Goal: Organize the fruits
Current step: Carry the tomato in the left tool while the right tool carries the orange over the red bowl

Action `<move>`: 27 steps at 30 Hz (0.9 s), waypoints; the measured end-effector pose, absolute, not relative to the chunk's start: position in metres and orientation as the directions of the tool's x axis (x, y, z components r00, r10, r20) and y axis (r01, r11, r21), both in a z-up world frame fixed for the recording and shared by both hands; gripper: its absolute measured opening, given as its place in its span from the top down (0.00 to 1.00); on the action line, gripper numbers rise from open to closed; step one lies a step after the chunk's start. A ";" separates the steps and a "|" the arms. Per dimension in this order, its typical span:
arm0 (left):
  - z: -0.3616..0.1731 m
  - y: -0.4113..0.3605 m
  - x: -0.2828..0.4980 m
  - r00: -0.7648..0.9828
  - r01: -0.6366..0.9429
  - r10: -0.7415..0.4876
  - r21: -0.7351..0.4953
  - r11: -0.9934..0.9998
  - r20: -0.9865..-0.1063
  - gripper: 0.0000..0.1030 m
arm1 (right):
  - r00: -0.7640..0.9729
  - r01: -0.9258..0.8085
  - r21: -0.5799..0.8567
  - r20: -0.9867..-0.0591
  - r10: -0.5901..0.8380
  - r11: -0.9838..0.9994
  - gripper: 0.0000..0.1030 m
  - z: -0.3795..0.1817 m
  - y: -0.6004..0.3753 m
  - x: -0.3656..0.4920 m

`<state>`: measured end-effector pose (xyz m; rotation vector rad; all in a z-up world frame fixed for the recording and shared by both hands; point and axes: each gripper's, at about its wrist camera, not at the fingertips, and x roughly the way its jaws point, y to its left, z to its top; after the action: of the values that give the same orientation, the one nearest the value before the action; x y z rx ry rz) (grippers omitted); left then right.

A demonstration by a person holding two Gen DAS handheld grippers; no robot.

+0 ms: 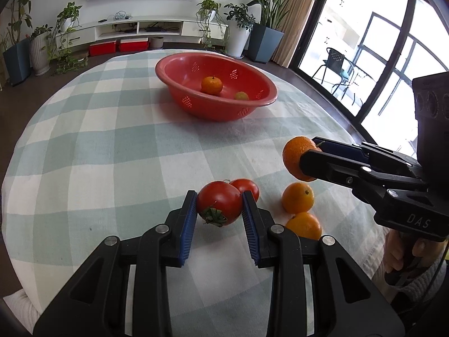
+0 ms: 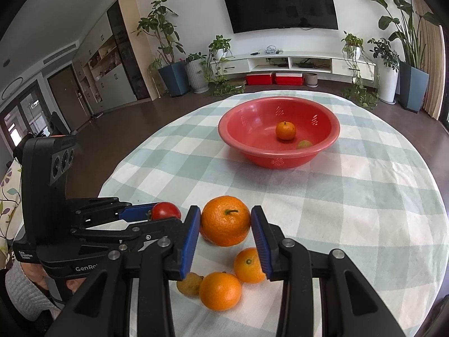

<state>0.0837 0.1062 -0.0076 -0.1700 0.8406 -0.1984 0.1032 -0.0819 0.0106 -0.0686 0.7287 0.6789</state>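
My left gripper (image 1: 219,196) is shut on a red tomato (image 1: 219,205), which also shows in the right wrist view as the tomato (image 2: 166,210). A second tomato (image 1: 247,188) lies just behind it on the cloth. My right gripper (image 2: 226,210) is shut on a large orange (image 2: 226,220), held above the table at the right of the left wrist view, where the orange (image 1: 294,154) sits between the right gripper (image 1: 310,150) fingers. Two oranges (image 2: 249,265) (image 2: 220,290) and a small yellowish fruit (image 2: 189,283) lie below it. The red bowl (image 1: 168,75) holds an orange (image 1: 212,84) and a greenish fruit (image 1: 241,95).
The round table wears a green and white checked cloth (image 1: 98,146), with bare cloth between the fruits and the bowl (image 2: 224,129). A hand (image 1: 404,252) grips the right tool's handle. Potted plants, a TV unit and a glass door stand beyond the table.
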 end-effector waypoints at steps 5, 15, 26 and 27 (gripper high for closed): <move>0.004 0.103 0.096 0.658 0.123 -0.251 -0.228 0.966 -0.709 0.71 | 0.549 -0.579 0.199 -0.621 0.559 0.790 0.61 0.017 -0.088 0.116; 0.020 0.106 0.123 0.676 0.120 -0.249 -0.230 0.966 -0.694 0.71 | 0.557 -0.560 0.231 -0.606 0.568 0.796 0.61 0.027 -0.091 0.144; 0.031 0.106 0.155 0.682 0.134 -0.249 -0.217 0.967 -0.687 0.71 | 0.558 -0.539 0.263 -0.601 0.573 0.800 0.61 0.033 -0.092 0.180; 0.032 0.106 0.158 0.683 0.136 -0.249 -0.216 0.967 -0.686 0.71 | 0.558 -0.536 0.267 -0.600 0.573 0.801 0.61 0.033 -0.092 0.183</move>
<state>0.1577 0.1057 0.0323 -0.1527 0.7905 -0.2167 0.1832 -0.0923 0.0332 0.0552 0.7279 0.6548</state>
